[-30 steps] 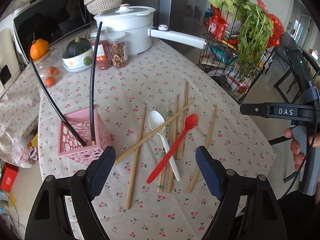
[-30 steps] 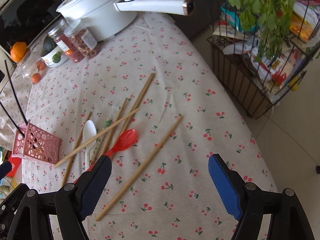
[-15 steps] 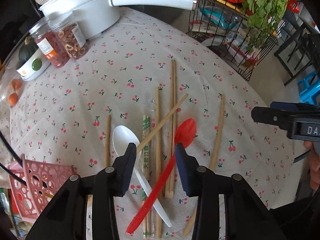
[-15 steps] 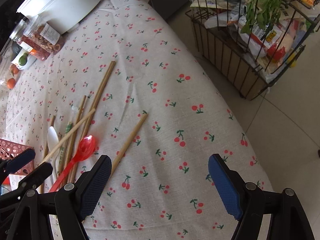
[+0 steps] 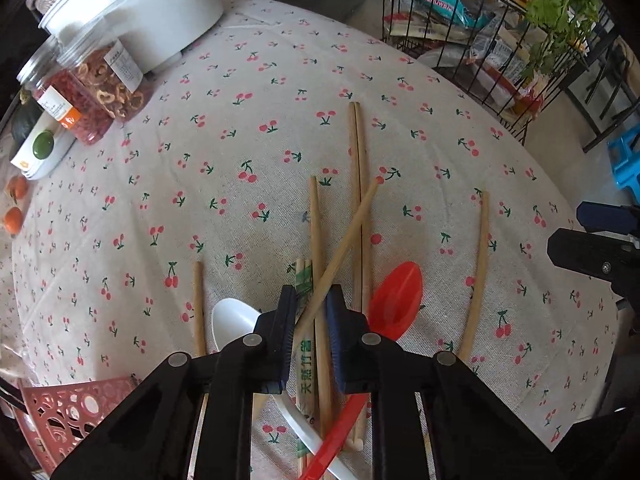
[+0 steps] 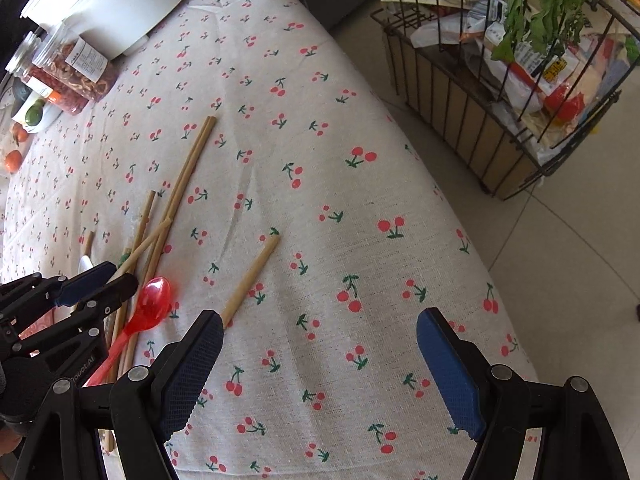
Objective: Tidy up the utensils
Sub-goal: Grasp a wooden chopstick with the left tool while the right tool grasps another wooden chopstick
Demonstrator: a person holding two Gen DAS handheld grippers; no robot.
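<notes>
Several bamboo chopsticks lie scattered on the cherry-print tablecloth (image 5: 280, 128), with a white spoon (image 5: 232, 322) and a red spoon (image 5: 396, 300) among them. My left gripper (image 5: 311, 312) is down on the pile, its jaws closed to a narrow gap around the diagonal chopstick (image 5: 344, 240) that lies across the others; a paper-wrapped pair (image 5: 304, 360) lies under it. It also shows in the right wrist view (image 6: 100, 280). My right gripper (image 6: 320, 344) is open and empty above the cloth, beside a lone chopstick (image 6: 252, 276). The pink basket (image 5: 68, 412) stands at lower left.
A white pot (image 5: 132, 12) with a long handle, two jars of dried food (image 5: 96, 96), a bowl (image 5: 36, 152) and small oranges (image 5: 12, 220) stand at the far left. A wire rack (image 6: 520, 92) with groceries stands on the floor past the table's right edge.
My left gripper has dropped onto the pile and its jaws have closed from wide open to a narrow gap around the diagonal chopstick. My right gripper has drifted forward, still open.
</notes>
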